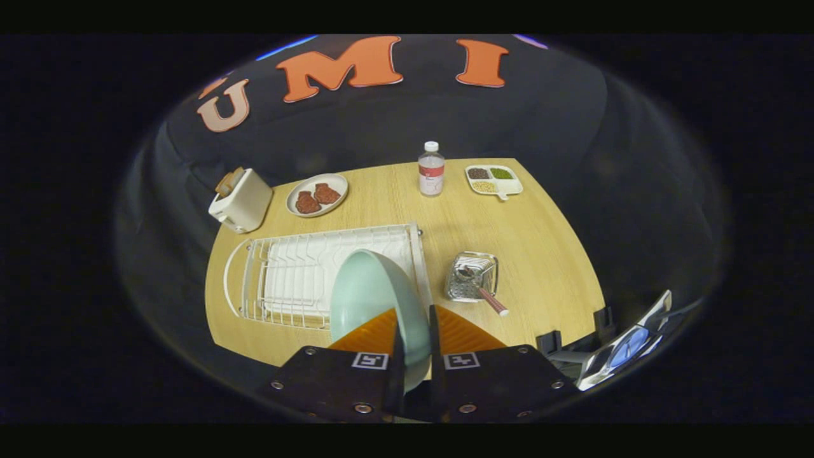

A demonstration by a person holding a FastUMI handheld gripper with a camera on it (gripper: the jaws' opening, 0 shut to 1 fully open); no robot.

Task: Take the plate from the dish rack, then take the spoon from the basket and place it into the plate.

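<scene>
We hold the plate (375, 299) on edge, our gripper (414, 331) fingers clamped on its rim, lifted above the dish rack (286, 280) so it can go flat before the spoon (483, 289), resting in the basket (467, 283).

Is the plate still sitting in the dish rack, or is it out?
Out. The plate stands on edge, pinched at its rim between the tool's fingers, above the white dish rack, whose slots are bare.
</scene>
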